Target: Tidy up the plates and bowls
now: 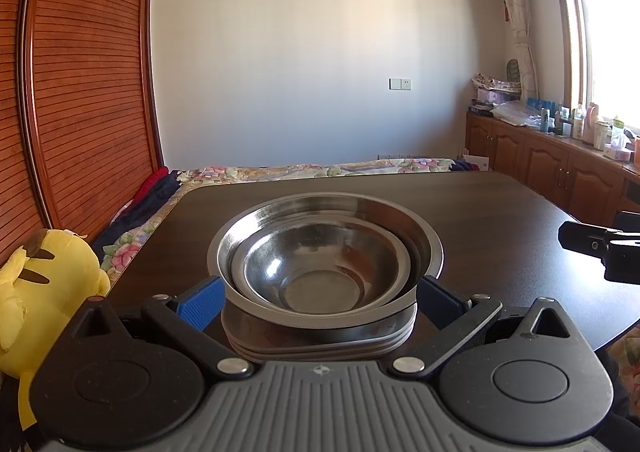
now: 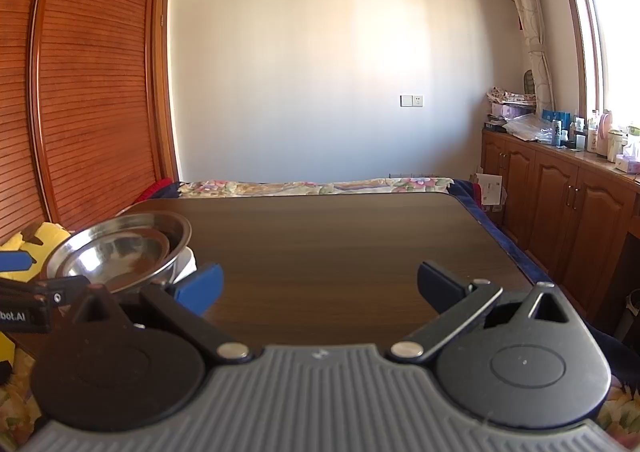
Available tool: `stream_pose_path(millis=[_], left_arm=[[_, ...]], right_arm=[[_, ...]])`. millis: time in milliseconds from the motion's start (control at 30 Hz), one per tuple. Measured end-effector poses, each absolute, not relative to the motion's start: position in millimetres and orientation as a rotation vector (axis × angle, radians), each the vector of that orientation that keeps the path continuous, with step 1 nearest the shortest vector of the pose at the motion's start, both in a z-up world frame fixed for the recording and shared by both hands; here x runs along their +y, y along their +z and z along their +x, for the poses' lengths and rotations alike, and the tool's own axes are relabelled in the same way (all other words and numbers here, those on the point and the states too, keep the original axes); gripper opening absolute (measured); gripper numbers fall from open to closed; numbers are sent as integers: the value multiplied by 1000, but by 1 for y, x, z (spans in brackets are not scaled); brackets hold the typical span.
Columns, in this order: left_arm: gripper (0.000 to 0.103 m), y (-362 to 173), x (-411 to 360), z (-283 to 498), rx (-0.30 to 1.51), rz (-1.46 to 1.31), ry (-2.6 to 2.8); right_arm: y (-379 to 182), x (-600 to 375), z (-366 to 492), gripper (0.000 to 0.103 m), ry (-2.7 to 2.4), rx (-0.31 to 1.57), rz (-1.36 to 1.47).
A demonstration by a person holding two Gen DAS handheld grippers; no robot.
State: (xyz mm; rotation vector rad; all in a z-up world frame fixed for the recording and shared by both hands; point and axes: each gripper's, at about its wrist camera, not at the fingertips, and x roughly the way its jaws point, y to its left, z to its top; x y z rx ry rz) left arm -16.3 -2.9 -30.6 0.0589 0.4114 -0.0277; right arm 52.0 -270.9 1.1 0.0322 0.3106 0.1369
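The left gripper stood spread, its blue fingers flanking — whether touching, I cannot tell — a plate stack bearing two nested steel bowls on the table. The right gripper gaped over bare wood — bowls left of its fingers.

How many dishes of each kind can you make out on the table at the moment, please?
Steel bowls: 2, the smaller bowl nested in the larger bowl.
Plates: about 3, in the stack of plates under the bowls; the edges are hard to separate.
Total: about 5 dishes.
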Motion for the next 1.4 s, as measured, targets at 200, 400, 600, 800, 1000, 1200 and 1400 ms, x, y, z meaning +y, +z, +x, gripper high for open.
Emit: stream_pose_path(millis=[200,400,600,800,1000,1200,1400], left_arm=[[103,-31,-4,-16,414,59,-29],[103,-31,-4,-16,414,59,-28],[103,-31,-4,-16,414,59,-29],[103,-31,-4,-16,414,59,-28],[103,-31,-4,-16,415,59,-28],[103,-31,-4,-16,416,62,-33],[103,-31,-4,-16,416,62,-33]], right_arm=[[1,-271,52,103,136,312,35],[1,-271,52,103,135,311,37],[0,-272,52,103,136,313,38],[-1,-272,51,103,136,314,39],[-2,-272,52,103,136,314,41],[-2,-272,52,103,137,315,42],[-2,-272,52,103,137,315,43]])
